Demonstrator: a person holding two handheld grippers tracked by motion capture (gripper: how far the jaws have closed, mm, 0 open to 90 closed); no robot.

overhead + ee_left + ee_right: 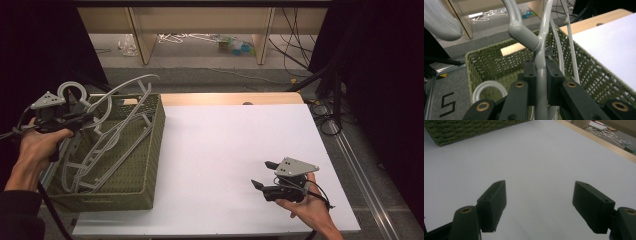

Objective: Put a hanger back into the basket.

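Left tongs grip a hanger over the basket

Plainly, the left tongs (541,82) are clenched on the pale grey stem of a plastic hanger (540,50), both black pads pressed against it just below the point where its hook branches off. In the high view these left tongs (82,120) sit at the left of the frame, above the near-left part of the green woven basket (150,165), with the person's left hand (37,145) behind them. The gripped hanger (125,85) arcs up above the basket's rim, while more grey hangers (95,160) lie jumbled inside it.

The right tongs (540,205) are released, their jaws spread wide over bare white surface (544,157). In the high view the right tongs (262,175) are at the lower right of the frame, held by the right hand (307,205), low over the white surface (225,150) and well apart from the basket. A wooden edge (230,98) runs along the far side of the surface, and cables (300,55) trail on the floor beyond.
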